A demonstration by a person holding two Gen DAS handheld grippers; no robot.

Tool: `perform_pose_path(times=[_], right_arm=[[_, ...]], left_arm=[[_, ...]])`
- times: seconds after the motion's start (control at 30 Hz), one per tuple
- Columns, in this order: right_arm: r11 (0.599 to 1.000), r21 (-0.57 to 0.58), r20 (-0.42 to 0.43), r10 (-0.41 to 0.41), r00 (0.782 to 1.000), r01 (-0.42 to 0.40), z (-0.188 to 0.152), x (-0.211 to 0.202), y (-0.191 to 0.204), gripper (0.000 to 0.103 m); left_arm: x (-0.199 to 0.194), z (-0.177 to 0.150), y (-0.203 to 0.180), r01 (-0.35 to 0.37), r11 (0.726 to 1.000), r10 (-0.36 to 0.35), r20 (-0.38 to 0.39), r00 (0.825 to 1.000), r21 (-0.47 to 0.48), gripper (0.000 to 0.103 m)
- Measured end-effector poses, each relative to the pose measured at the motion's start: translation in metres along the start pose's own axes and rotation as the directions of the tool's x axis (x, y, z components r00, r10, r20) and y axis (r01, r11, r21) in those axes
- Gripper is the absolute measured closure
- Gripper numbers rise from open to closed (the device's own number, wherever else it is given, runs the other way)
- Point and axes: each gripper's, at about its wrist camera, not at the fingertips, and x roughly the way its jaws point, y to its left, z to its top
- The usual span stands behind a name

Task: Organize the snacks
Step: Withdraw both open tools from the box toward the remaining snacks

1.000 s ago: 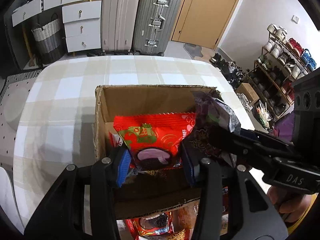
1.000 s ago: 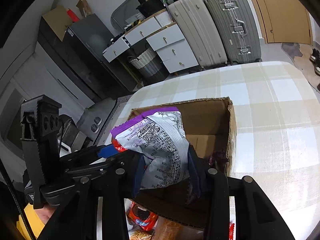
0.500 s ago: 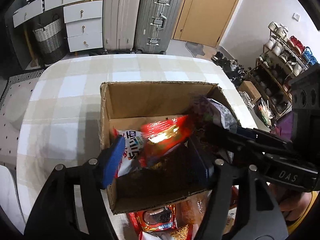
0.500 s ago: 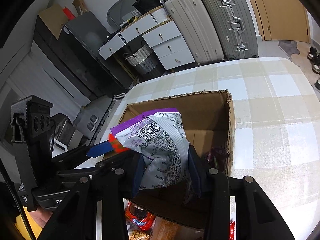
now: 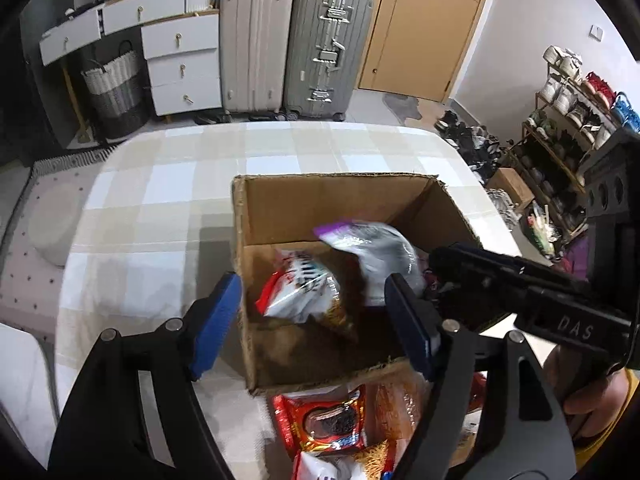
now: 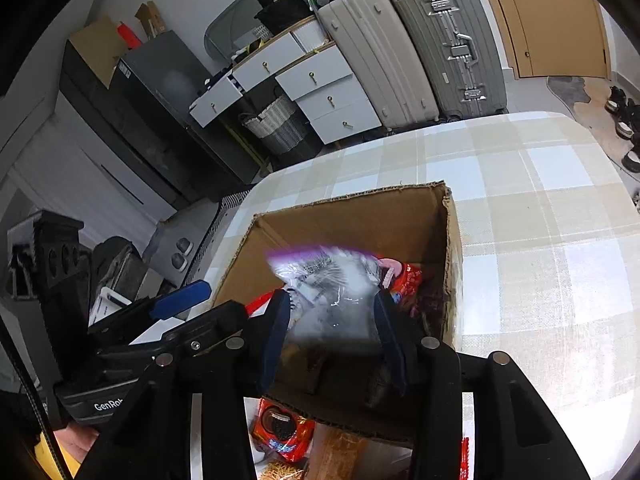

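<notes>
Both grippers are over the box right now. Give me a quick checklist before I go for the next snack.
1. Left gripper free of its packet: ok. Jaws are opening, nothing pressed between the pads; the red and white packet lies in the cardboard box.
2. Right gripper free of the purple and silver bag: cannot tell. Jaws are opening, the bag is blurred between them over the box.
3. Purple and silver bag settled in the box: cannot tell.
4. Box upright on the table: ok.
5. More snacks left outside: ok. A red cookie packet lies on the table in front of the box.
</notes>
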Motion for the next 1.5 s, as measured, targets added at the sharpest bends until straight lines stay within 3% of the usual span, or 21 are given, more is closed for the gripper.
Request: perform_pose_path(times=[0.23,0.43,0.57,0.67,0.77,0.8,0.9,1.03,1.17,1.27,1.3,1.4,1.5], right_arm=[[1.000,0.006,0.041,0.012,0.999,-0.012,-0.004,-0.026,0.007,0.054],[1.000,-0.005,0.092,0.016,0.996,-0.015,-0.014,-0.069,0.019,0.054],[1.000,-0.017,0.125,0.027,0.992,-0.025,-0.025,-0.104,0.032,0.054],[0.999,-0.043,0.159,0.036,0.987,-0.029,-0.037,-0.132,0.047,0.051],[0.998,-0.061,0.193,0.044,0.980,-0.033,-0.052,-0.159,0.058,0.038],[0.997,-0.062,0.209,0.049,0.977,-0.037,-0.060,-0.170,0.062,0.032],[0.996,-0.071,0.245,0.065,0.967,-0.049,-0.076,-0.196,0.069,0.029],[0.995,-0.083,0.287,0.072,0.955,-0.050,-0.103,-0.228,0.077,0.012],[0.993,-0.105,0.333,0.077,0.940,-0.044,-0.133,-0.256,0.085,0.003],[0.990,-0.128,0.386,0.106,0.917,-0.060,-0.159,-0.275,0.090,0.000],[0.988,-0.141,0.399,0.113,0.910,-0.061,-0.168,-0.280,0.090,0.000],[0.986,-0.163,0.433,0.061,0.899,0.011,-0.192,-0.287,0.094,0.000],[0.980,-0.165,0.476,-0.018,0.879,0.109,-0.213,-0.288,0.095,0.000]], left_arm=[[-0.038,-0.014,-0.004,-0.024,1.000,0.024,0.029,0.999,-0.011,0.030],[-0.099,-0.031,-0.020,-0.086,0.996,0.086,0.126,0.988,-0.002,0.023],[-0.138,-0.047,-0.034,-0.086,0.996,0.084,0.152,0.985,0.007,0.021],[-0.170,-0.063,-0.044,-0.098,0.995,0.094,0.181,0.979,0.015,0.020],[-0.199,-0.080,-0.053,-0.120,0.992,0.111,0.218,0.969,0.026,0.019],[-0.209,-0.087,-0.056,-0.122,0.992,0.113,0.230,0.967,0.026,0.017],[-0.233,-0.104,-0.062,-0.131,0.991,0.123,0.249,0.961,0.017,0.015],[-0.262,-0.128,-0.061,-0.108,0.994,0.108,0.276,0.955,-0.015,0.014],[-0.290,-0.157,-0.061,-0.103,0.994,0.107,0.315,0.943,-0.029,0.013],[-0.308,-0.179,-0.060,-0.118,0.992,0.125,0.356,0.926,-0.040,0.000],[-0.314,-0.187,-0.060,-0.124,0.991,0.131,0.376,0.917,-0.043,0.001],[-0.330,-0.212,-0.056,-0.129,0.990,0.143,0.425,0.894,-0.063,0.001],[-0.339,-0.237,-0.049,-0.108,0.990,0.139,0.439,0.888,-0.095,0.001]])
